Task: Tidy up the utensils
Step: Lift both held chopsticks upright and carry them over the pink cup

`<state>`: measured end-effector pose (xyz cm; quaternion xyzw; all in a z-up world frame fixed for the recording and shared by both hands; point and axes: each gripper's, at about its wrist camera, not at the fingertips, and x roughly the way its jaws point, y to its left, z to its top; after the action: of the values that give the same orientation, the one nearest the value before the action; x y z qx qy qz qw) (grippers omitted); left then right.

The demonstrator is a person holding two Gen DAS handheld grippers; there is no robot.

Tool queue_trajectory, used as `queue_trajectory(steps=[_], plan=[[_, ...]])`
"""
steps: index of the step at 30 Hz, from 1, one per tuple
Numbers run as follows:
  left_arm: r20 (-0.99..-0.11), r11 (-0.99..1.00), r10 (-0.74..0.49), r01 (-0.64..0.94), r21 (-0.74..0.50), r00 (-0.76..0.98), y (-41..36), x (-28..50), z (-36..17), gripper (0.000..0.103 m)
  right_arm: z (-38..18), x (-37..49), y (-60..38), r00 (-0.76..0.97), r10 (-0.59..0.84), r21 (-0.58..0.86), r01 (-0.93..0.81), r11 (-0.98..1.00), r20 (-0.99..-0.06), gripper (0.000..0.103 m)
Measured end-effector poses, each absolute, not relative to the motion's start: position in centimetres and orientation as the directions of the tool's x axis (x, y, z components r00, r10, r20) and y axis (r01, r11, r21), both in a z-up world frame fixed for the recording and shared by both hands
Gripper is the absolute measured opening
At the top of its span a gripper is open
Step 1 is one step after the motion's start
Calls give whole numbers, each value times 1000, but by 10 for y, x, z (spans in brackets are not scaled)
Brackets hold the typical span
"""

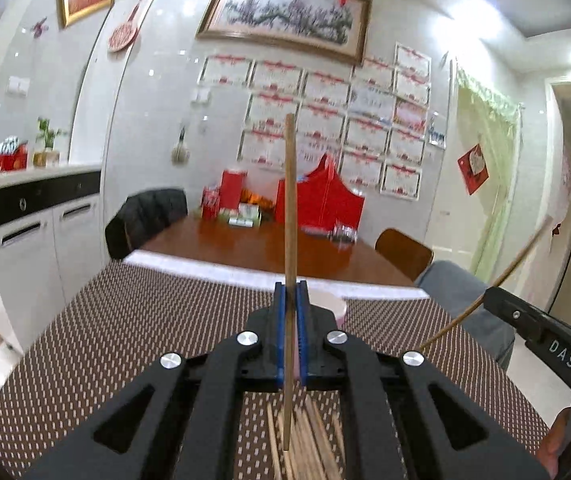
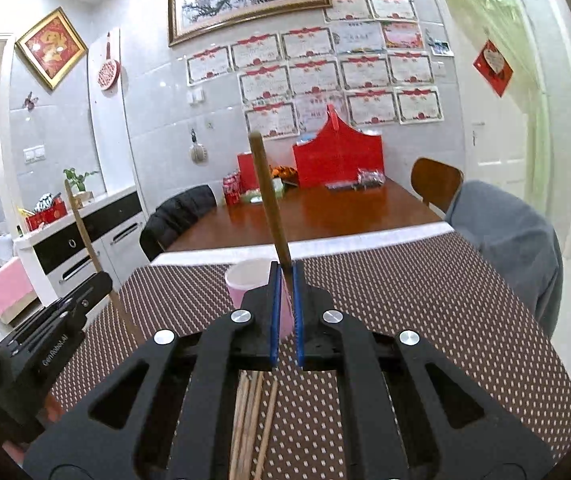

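Chopsticks, thin brown wooden sticks: we hold one (image 1: 290,216) clamped upright in the left gripper (image 1: 290,300), another (image 2: 270,208) in the right gripper (image 2: 285,280), above the pink cylindrical cup (image 2: 245,280); tilt risks missing its mouth.

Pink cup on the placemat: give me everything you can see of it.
The pink cup is a plain, slightly tapered cup with a pale pink outer wall and a white inside, possibly paper or plastic. It stands upright on the brown dotted placemat, near the mat's far edge. What can be seen of its inside looks empty. The right hand-held gripper covers its right side; in the left wrist view only a sliver shows behind the left hand-held gripper. Nothing visibly touches it except the mat.
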<state>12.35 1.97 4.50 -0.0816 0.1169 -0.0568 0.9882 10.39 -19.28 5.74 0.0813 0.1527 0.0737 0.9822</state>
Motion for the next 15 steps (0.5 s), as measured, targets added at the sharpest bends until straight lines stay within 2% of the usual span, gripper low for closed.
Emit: queue_trajectory(steps=[4, 11, 14, 15], plan=[[-121, 977, -161, 140, -164, 979, 12, 135, 67, 6, 76, 117, -192, 949, 170, 179, -125, 976, -266, 6], [-69, 983, -140, 130, -132, 988, -6, 165, 91, 6, 98, 143, -186, 948, 200, 184, -156, 971, -249, 5], [-78, 980, -159, 148, -135, 984, -9, 174, 91, 6, 92, 158, -183, 935, 188, 134, -154, 979, -301, 7], [-86, 980, -162, 150, -127, 983, -9, 175, 88, 6, 84, 171, -186, 919, 186, 129, -150, 980, -346, 12]])
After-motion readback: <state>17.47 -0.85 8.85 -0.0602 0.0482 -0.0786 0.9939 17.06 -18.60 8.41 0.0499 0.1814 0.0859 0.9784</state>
